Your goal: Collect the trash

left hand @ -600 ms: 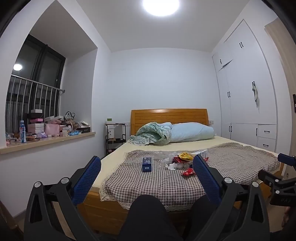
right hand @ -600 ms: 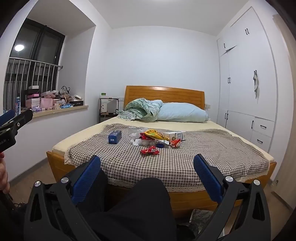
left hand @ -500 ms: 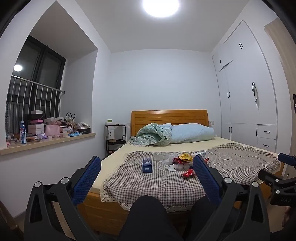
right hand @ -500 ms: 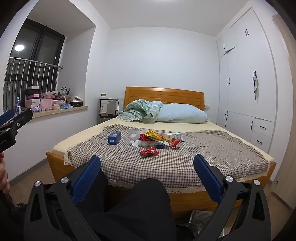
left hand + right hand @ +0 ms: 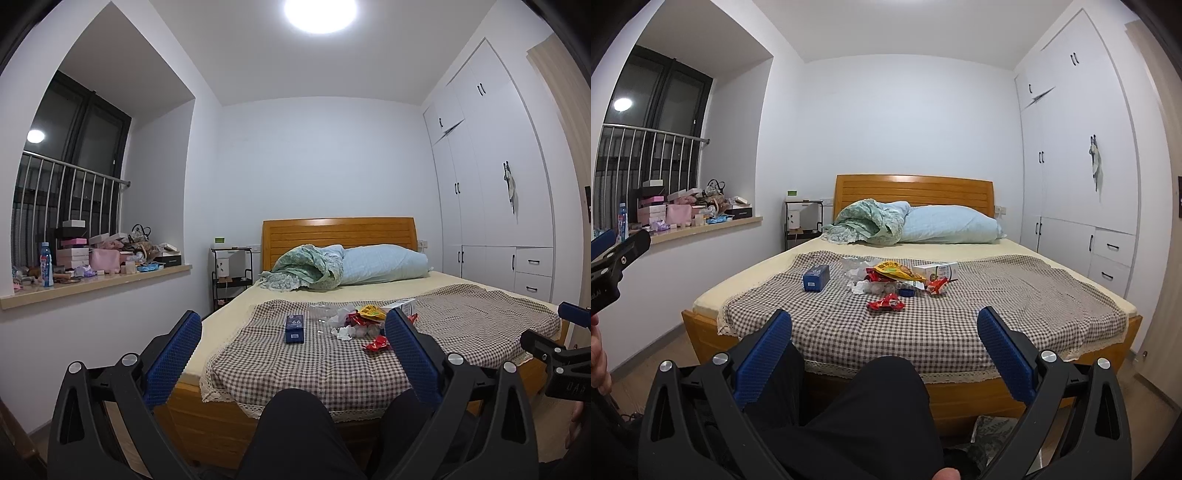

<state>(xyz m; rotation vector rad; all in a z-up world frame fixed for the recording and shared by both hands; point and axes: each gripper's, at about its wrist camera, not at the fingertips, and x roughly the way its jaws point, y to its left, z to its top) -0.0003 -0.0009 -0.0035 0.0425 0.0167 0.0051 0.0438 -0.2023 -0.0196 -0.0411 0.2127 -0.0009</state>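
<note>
A bed point(image 5: 1071, 306) is covered by a checked cloth point(image 5: 960, 325); the trash is gathered at the cloth's middle: a blue box point(image 5: 815, 277), a white carton point(image 5: 936, 272), a yellow snack bag point(image 5: 895, 270), red wrappers point(image 5: 885, 303); the left gripper point(image 5: 293, 338) and right gripper point(image 5: 884, 334) are held well short of the trash, jaws spread wide, nothing gripped.

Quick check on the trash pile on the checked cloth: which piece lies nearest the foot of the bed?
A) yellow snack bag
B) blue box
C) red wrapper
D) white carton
C: in the right wrist view the red wrapper lies by itself on the checked cloth, closer to the foot of the bed than the blue box, the yellow snack bag and the white carton.
</note>
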